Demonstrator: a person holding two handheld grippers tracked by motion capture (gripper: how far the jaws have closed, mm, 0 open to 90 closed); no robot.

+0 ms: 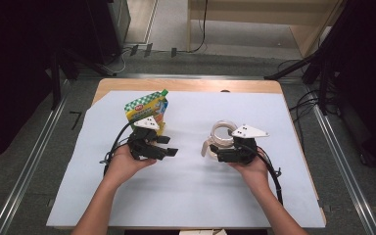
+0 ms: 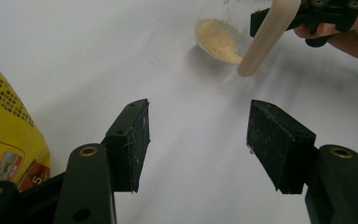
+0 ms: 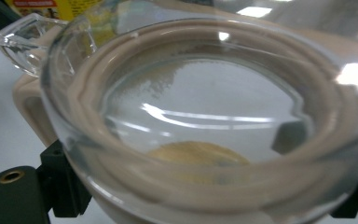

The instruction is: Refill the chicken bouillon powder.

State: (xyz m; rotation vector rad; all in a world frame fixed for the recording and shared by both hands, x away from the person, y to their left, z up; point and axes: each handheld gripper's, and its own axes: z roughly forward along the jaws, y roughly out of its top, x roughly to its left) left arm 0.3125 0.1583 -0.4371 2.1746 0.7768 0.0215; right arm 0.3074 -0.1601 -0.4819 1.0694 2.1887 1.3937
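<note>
A pale blue-white sheet [image 1: 186,191] covers most of a wooden table [image 1: 186,85], whose bare edge shows along the far side. Around it the room is dim: grey floor, metal rails on both sides, dark stands and loose cables beyond. On the sheet's left stands a yellow pouch with a green checked top and green cap [image 1: 147,108], upright just behind the left gripper [image 1: 169,146]. That gripper's jaws stand apart with nothing between them, only bare sheet showing in its own view. To the right, the right gripper [image 1: 218,154] grasps a clear glass jug with a beige band and handle [image 1: 220,137], tipped toward the camera in the right gripper view, a little yellowish powder lying inside. Jug and pouch sit near each other, not touching.
</note>
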